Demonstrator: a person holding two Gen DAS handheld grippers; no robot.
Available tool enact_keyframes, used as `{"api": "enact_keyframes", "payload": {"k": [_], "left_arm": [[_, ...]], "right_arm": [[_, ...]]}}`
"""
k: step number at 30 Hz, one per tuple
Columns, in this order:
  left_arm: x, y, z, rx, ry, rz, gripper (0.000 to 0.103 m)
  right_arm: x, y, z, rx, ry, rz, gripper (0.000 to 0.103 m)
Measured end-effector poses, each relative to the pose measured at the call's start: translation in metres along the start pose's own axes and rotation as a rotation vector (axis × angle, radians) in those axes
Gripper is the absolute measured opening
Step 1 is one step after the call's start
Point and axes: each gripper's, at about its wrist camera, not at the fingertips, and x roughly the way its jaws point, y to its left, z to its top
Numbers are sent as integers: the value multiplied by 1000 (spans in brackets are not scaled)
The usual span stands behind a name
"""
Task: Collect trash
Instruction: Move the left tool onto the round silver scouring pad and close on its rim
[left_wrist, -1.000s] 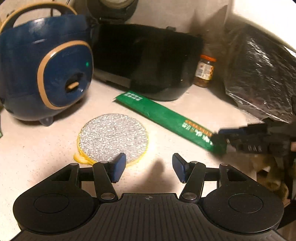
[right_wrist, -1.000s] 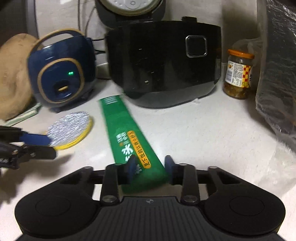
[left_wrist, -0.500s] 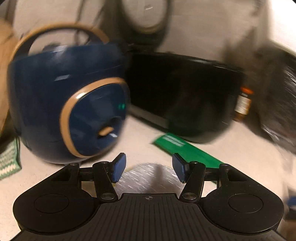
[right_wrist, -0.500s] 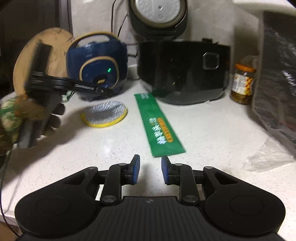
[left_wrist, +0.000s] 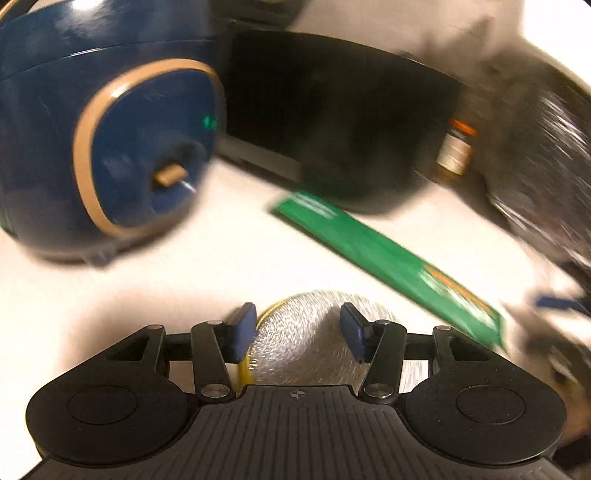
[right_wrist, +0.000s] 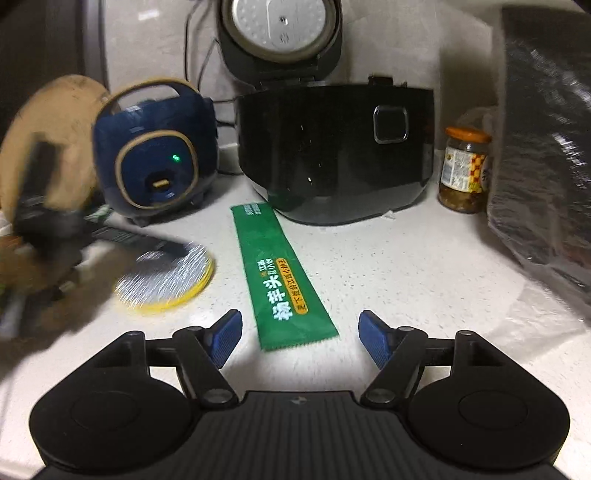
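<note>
A long green snack wrapper (right_wrist: 277, 273) lies flat on the white counter, its near end between and just ahead of my right gripper (right_wrist: 300, 334), which is open and empty. The wrapper also shows in the left wrist view (left_wrist: 388, 262), to the right. A round silver foil disc with a yellow rim (right_wrist: 166, 277) lies left of the wrapper. My left gripper (left_wrist: 297, 332) is open and empty, hovering over the disc (left_wrist: 306, 332). The left view is blurred by motion.
A blue rice cooker (right_wrist: 155, 166) and a black rice cooker (right_wrist: 332, 155) with its lid up stand at the back. A jar with an orange lid (right_wrist: 465, 170) and a dark plastic bag (right_wrist: 546, 147) are on the right. A wooden board (right_wrist: 48, 147) leans at left.
My right gripper pulled back off the wrapper and opened wide. My left gripper swung in low over the foil disc, still open.
</note>
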Motion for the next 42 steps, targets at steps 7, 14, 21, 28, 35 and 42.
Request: {"api": "enact_keyframes", "payload": {"k": [7,14,21,28,35,42], "left_arm": [[-45,-35,-44,56,37,-72,56],[-75,-47,-69,104,-8,-99,54],[-87,-73,-73,137,-34,-191,54],[-92,-77,-67,138,-108,-71,54],[-80,-43,-73,12,-24,-59,54],[-81,-37,-82,-43,34,-142,54]], "right_arm": [[59,9,19,6,81,-5,67],[21,20,0,-39,84,79,27],[-51,26,-42,-17,63,115,33],[-79,32,-68,87,-96,27,61],[-68,60,-90,67,-139,-2,78],[-60,71,-96,28,-152,-41,81]]}}
